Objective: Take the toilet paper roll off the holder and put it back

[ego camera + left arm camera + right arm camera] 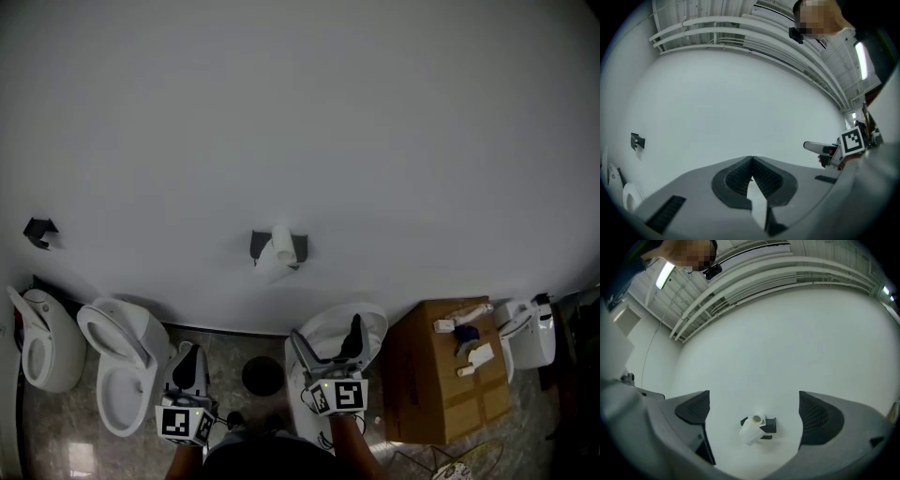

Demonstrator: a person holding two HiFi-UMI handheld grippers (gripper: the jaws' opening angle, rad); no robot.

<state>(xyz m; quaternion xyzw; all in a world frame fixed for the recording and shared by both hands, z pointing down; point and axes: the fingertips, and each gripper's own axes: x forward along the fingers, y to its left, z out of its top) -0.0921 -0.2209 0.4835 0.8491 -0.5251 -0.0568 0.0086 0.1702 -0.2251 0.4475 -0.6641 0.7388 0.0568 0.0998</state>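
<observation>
A white toilet paper roll [280, 248] sits on a dark wall holder [298, 248] in the middle of the white wall, a loose sheet hanging down. In the right gripper view the roll [753, 426] and holder [768, 424] show far off between the jaws. My right gripper [326, 345] is open, low and slightly right of the holder, well short of it. My left gripper [188, 365] is shut, empty, and lower left. In the left gripper view its pads [761, 178] meet, and the right gripper [812, 146] shows at the right.
Toilets [120, 361] stand along the wall's foot at the left, and another bowl [370, 325] lies under the right gripper. A cardboard box [450, 384] with small items stands at the right. A second dark bracket [39, 230] is on the wall at the left.
</observation>
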